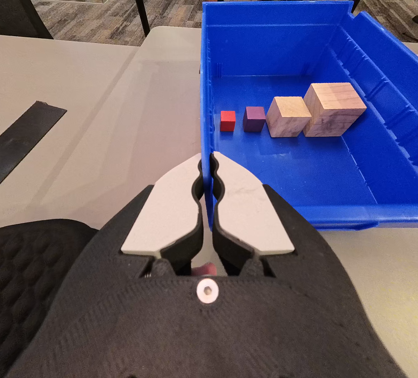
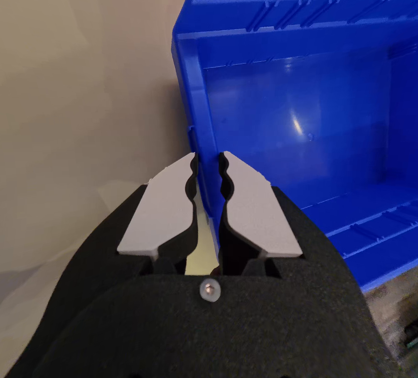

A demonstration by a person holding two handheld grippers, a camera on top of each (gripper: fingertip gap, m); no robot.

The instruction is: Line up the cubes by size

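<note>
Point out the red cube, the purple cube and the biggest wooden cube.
red cube (image 1: pixel 227 121), left wrist view, front face.
purple cube (image 1: pixel 253 119), left wrist view, front face.
biggest wooden cube (image 1: pixel 332 109), left wrist view, front upper edge.

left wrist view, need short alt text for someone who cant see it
Four cubes line up by size in a blue bin: red, purple, small wooden, large wooden. The left gripper clamps the bin's left wall.
</note>
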